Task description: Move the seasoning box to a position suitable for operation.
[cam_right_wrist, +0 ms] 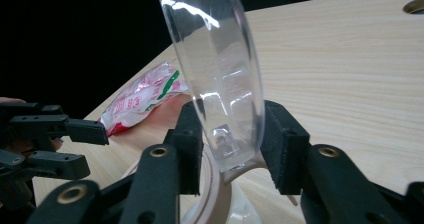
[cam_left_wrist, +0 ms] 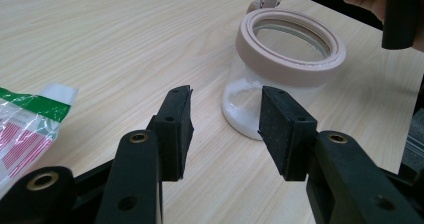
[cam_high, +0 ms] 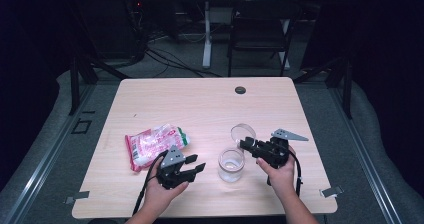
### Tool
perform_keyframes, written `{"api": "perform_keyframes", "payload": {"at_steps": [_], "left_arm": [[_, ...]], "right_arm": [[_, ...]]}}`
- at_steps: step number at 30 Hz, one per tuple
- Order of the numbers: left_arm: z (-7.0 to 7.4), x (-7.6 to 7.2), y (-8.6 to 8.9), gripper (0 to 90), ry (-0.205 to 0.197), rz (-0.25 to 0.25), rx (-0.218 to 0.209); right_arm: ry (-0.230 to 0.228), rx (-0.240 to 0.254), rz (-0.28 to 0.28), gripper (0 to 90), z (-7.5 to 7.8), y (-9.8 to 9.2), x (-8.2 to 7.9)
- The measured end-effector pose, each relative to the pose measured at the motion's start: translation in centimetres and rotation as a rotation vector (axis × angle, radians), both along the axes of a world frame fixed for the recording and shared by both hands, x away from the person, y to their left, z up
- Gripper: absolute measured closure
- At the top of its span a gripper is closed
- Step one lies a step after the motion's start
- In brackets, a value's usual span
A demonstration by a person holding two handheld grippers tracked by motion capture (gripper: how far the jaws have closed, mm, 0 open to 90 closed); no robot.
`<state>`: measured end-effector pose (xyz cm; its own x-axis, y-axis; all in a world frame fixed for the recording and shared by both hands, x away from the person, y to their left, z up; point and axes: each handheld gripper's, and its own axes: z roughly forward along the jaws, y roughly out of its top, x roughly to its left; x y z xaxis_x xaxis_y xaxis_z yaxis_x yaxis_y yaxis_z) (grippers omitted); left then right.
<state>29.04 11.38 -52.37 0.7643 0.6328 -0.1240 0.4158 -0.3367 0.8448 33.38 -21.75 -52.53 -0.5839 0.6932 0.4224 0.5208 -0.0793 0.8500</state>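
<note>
- Your right gripper (cam_high: 248,145) sits just right of the glass jar (cam_high: 231,165), its jaws pointing left, with the clear lid (cam_high: 243,133) standing on edge between them.
- In the right gripper view, the clear lid (cam_right_wrist: 220,74) rises tilted between the two black pads (cam_right_wrist: 280,134). The right pad seems to touch its rim while the left pad lies just behind it, so you cannot tell for sure whether the pads press on it; the jaws stand fairly wide.
- The lid's lower edge hangs just over the jar's beige rim (cam_right_wrist: 212,194), which shows beneath the jaws in that view.
- Your left gripper (cam_high: 194,168) rests near the front edge of the wooden table (cam_high: 200,99), just left of the jar, jaws spread with nothing between them.
- In the left gripper view the pads (cam_left_wrist: 175,126) stand apart and aim at the jar (cam_left_wrist: 280,79), which is near but not touched.
- The jar stands upright on the table, open at the top, with a beige ring (cam_left_wrist: 292,46) round its mouth and a little white powder (cam_left_wrist: 240,114) at the bottom.
- A red-and-white plastic packet (cam_high: 155,145) with a green stripe lies flat on the table, left of your left gripper and just beside it.
</note>
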Motion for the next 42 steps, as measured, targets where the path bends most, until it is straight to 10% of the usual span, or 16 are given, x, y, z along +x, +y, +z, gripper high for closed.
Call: {"api": "perform_keyframes", "payload": {"at_steps": [11,24,42], "left_arm": [[0.3,0.1,0.6,56.0,-0.011,0.017,-0.001],[0.6,0.9,2.1,54.8,-0.012,0.059,-0.009],[0.6,2.7,5.5,50.0,0.001,0.157,0.014]], "right_arm": [[-0.091,-0.17,-0.066,55.0,1.1,-0.1,-2.7],[-0.099,-0.146,-0.108,74.5,1.7,-0.4,-2.9],[-0.089,-0.109,-0.105,61.7,2.1,-1.1,-3.3]]}}
